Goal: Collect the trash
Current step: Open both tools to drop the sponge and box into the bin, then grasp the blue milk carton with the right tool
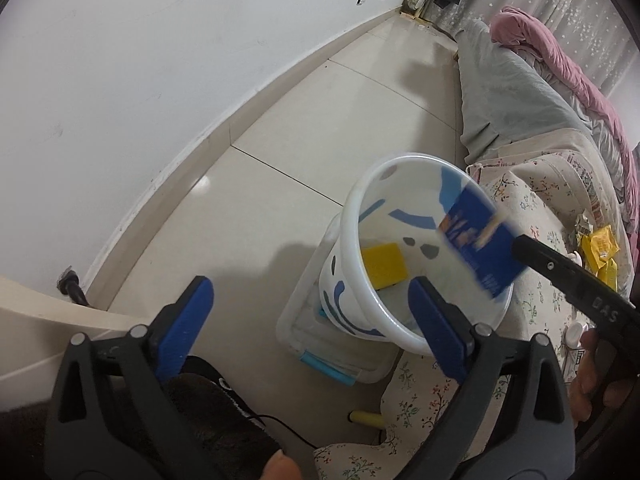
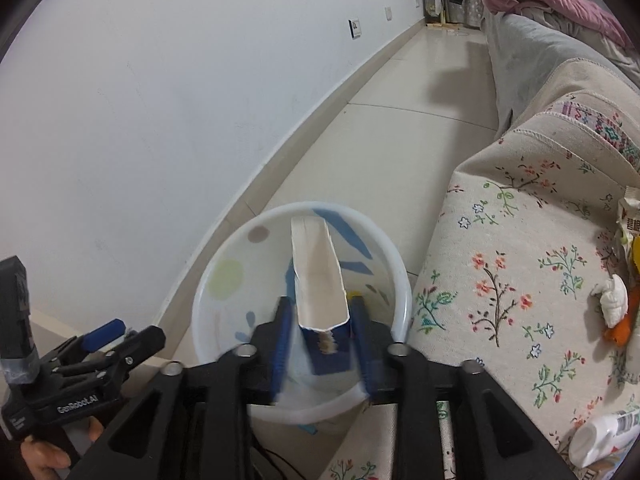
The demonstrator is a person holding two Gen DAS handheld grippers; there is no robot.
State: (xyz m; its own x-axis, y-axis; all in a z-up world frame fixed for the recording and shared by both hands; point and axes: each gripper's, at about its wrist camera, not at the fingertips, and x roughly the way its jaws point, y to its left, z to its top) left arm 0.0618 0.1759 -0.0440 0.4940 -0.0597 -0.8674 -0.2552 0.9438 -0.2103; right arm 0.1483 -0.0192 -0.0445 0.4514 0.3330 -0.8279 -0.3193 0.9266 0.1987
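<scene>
A white bucket (image 1: 352, 208) with blue and grey marks stands on the floor beside the sofa, and a yellow packet (image 1: 384, 266) lies inside it. A flattened blue carton (image 1: 480, 248) hangs blurred over the bucket's mouth. In the right wrist view the blue carton (image 2: 320, 296) sits between the fingers of my right gripper (image 2: 320, 300), with a small gap on each side, above the white bucket (image 2: 400, 276). My left gripper (image 1: 310, 286) is spread wide at the bucket's near rim with nothing between its fingers; the left gripper (image 2: 128, 334) also shows at the lower left of the right wrist view.
The bucket rests on a clear plastic box (image 1: 296, 320). On the floral sofa cover (image 2: 500, 260) lie a crumpled tissue (image 2: 612, 300), a white bottle (image 2: 600, 436), a wrapper (image 2: 630, 220) and yellow wrappers (image 1: 600, 248). A white wall runs along the left of the tiled floor (image 1: 320, 128).
</scene>
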